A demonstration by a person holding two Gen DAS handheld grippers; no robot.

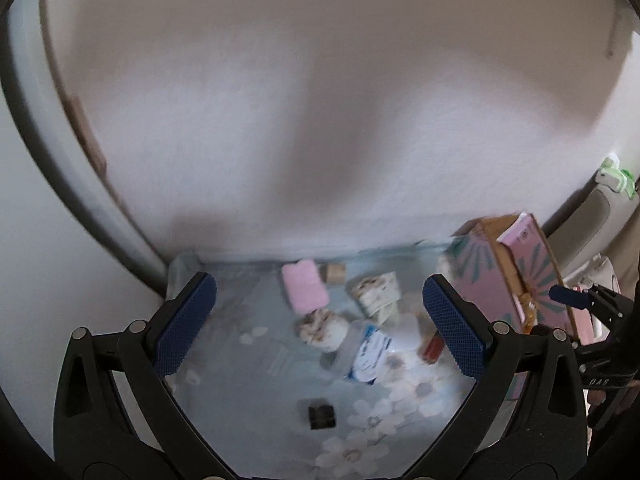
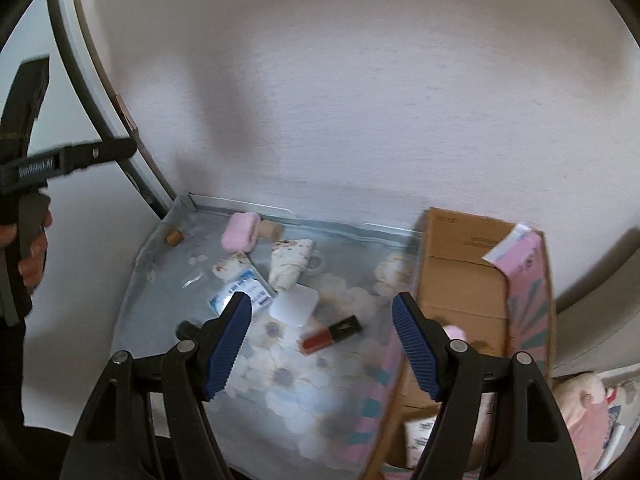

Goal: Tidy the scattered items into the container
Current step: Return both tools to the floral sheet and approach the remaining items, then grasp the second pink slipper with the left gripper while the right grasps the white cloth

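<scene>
Clearly the lipstick (image 2: 331,333) lies on the floral worktop (image 2: 168,280) between the right hand-held gripper (image 2: 322,344)'s half-open, empty jaws, long axis slanting toward the cardboard box (image 2: 460,272) just right; the left hand-held gripper (image 1: 320,332), open and empty, hangs farther off.

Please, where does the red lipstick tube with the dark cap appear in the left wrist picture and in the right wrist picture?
Left wrist: lipstick tube at centre-right, mostly hidden behind the right blue pad.
Right wrist: lipstick tube near the centre, lying flat between the two blue pads.
Shared landmark: the white square lid just beside it.
</scene>
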